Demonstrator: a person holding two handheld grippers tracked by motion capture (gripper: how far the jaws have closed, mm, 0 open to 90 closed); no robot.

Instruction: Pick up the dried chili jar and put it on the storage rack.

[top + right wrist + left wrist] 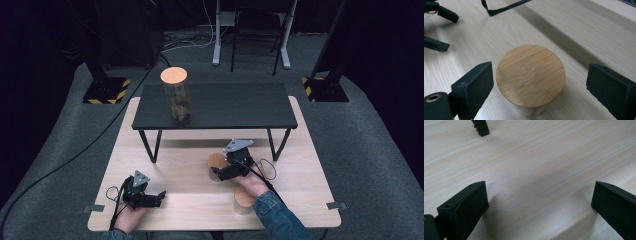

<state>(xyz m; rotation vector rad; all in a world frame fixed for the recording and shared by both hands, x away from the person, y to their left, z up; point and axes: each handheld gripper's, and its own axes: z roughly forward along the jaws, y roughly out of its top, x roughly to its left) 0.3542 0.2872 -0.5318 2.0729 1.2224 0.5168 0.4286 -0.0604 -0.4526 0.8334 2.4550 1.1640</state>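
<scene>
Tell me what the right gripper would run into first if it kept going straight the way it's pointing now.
Most likely the short jar with the bamboo lid. The right gripper has open jaws standing to either side of that lid with gaps on both sides, so going on should bring the jar between them, though depth is hard to judge.

No readable text, labels, brands or nos. anywhere. Only sign-like marks: yellow-black hazard stripes on black stand base at left (106,90) and black stand base at right (325,89).
</scene>
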